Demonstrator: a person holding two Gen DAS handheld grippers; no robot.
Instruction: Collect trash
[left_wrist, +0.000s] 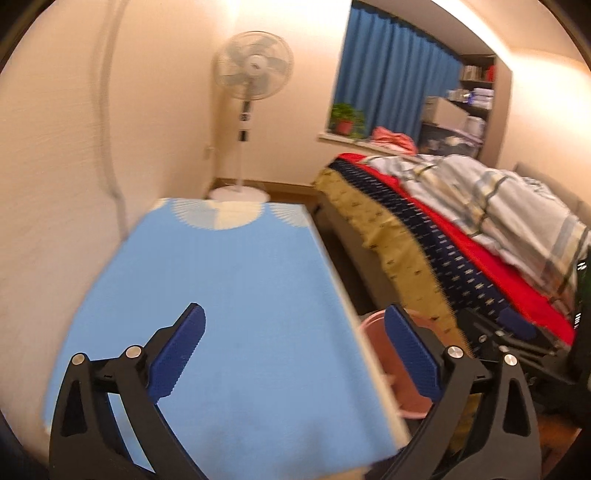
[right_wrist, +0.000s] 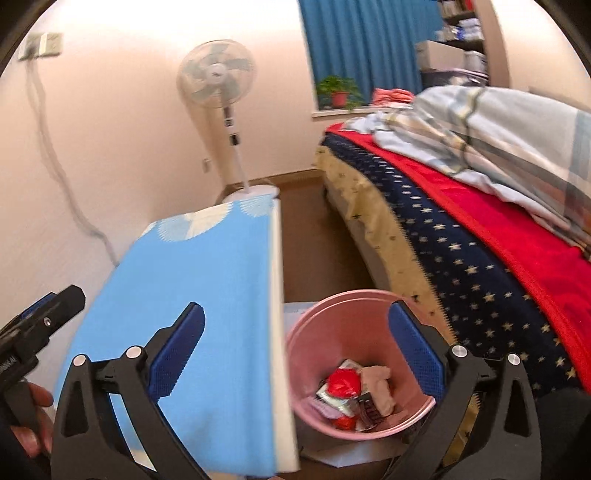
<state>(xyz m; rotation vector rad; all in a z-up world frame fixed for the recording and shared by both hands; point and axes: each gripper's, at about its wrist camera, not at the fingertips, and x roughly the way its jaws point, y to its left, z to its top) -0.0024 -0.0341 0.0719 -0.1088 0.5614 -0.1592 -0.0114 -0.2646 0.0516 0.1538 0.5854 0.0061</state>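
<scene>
Gaping wide, left gripper (left_wrist: 295, 354) and right gripper (right_wrist: 297, 354) hold nothing.

Blue-clothed table (left_wrist: 229, 295) looks bare; pink bin (right_wrist: 332, 332) on floor (right_wrist: 314, 236).

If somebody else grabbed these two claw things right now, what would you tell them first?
Left gripper: open, holding nothing, above the blue table.
Right gripper: open, holding nothing, above the pink bin.
The bin stands on the floor between table and bed; wrappers and crumpled trash lie inside.
Done: the visible tabletop shows no trash.
Left: check parts outside the views for stray pieces.
</scene>
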